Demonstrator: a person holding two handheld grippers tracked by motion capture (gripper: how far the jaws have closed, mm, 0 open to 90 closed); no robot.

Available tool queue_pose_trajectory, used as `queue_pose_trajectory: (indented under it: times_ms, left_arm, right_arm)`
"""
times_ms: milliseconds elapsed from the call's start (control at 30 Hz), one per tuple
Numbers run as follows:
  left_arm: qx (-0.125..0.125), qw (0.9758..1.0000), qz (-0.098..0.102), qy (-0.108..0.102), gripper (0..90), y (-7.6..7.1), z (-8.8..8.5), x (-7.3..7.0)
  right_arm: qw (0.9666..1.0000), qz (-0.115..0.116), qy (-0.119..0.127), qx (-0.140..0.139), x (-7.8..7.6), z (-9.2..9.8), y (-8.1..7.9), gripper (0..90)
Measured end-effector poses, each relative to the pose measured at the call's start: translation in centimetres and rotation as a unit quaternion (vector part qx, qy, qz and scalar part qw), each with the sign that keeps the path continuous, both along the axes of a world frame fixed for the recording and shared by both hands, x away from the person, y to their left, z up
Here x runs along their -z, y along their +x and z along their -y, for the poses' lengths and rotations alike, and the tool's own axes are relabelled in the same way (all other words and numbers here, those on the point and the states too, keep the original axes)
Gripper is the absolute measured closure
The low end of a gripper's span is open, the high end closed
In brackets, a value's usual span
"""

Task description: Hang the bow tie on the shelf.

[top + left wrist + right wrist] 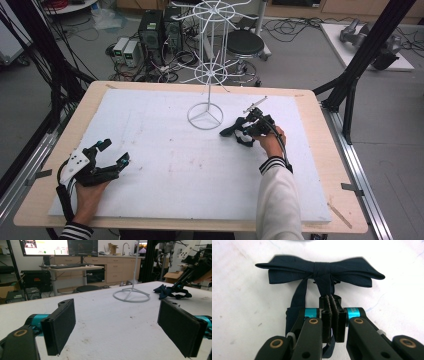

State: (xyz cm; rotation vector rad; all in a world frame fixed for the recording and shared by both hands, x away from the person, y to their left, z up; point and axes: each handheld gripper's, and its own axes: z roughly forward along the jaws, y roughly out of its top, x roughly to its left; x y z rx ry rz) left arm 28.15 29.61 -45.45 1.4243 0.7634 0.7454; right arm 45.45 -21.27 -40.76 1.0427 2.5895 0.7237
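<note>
A dark navy bow tie (319, 271) lies on the white board, just right of the rack's ring base. My right gripper (331, 298) is shut on its band right below the centre knot, and the loose band (298, 295) trails back under the jaws. From above, the bow tie (231, 131) pokes out to the left of the right gripper (244, 131). My left gripper (116, 152) rests open near the board's front left corner, nothing between its pads (61, 327). Its view shows the bow tie (163, 292) and the right gripper (178, 286) far off.
A white wire display rack (212, 70) stands on a ring base (205, 116) at the back middle of the white board (175, 170), which covers a wooden table (320, 150). Black frame posts (367, 45) flank the table. A stool (245, 44) and computers (150, 30) stand behind it.
</note>
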Motion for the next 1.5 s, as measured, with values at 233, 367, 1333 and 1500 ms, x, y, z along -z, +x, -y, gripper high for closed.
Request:
queue_pose_trajectory:
  times_ms: [233, 367, 1333, 1500]
  left_arm:
    - [0.0, 1.0, 0.0, 0.001, 15.3, 0.0, 0.0, 0.0]
    - [0.0, 1.0, 0.0, 0.001, 15.3, 0.0, 0.0, 0.0]
    - [0.0, 1.0, 0.0, 0.001, 15.4, 0.0, 0.0, 0.0]
    - [-0.001, 1.0, 0.001, 0.001, 15.4, 0.0, 0.0, 0.0]
  right_arm:
    - [0.9984, 0.022, 0.049, 0.014, -1.0, 0.8, -0.3, 87.5]
    - [0.9962, 0.039, 0.074, 0.022, -1.5, 1.2, -0.4, 87.6]
    - [0.9678, 0.109, 0.225, 0.033, -3.5, 2.6, -1.0, 87.6]
    - [0.9639, 0.118, 0.236, 0.037, -3.8, 2.8, -1.2, 87.5]
